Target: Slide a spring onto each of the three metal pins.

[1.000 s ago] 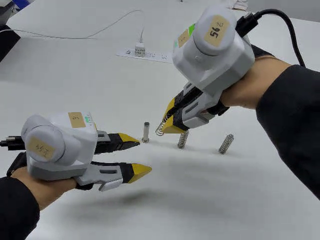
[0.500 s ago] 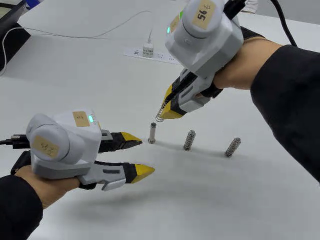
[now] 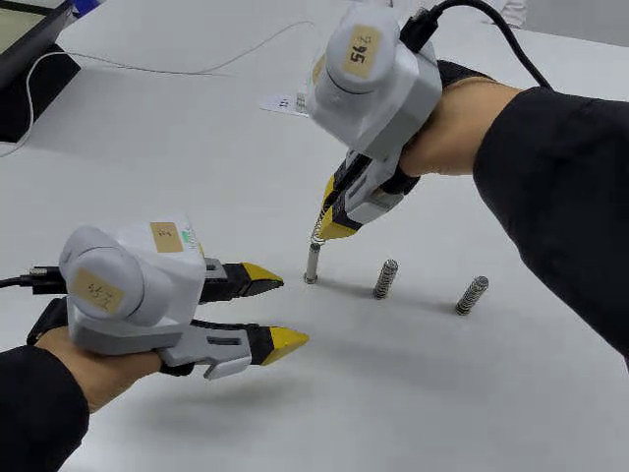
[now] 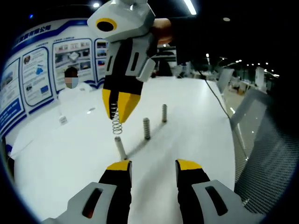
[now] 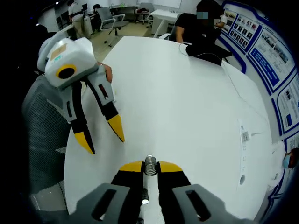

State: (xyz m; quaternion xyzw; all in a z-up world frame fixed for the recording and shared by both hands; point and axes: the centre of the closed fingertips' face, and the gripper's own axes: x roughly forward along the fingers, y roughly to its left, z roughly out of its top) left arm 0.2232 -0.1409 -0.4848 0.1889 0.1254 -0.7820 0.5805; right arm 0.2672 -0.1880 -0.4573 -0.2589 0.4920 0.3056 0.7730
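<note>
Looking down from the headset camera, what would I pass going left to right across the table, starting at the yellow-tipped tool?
left gripper → bare pin → middle spring → far-right spring. The right gripper, shut on a spring, overlaps the pin, so it is left out.

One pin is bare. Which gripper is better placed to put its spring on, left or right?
Right. The right gripper is shut on a spring just above the bare pin; the left gripper is open, holding nothing.
</note>
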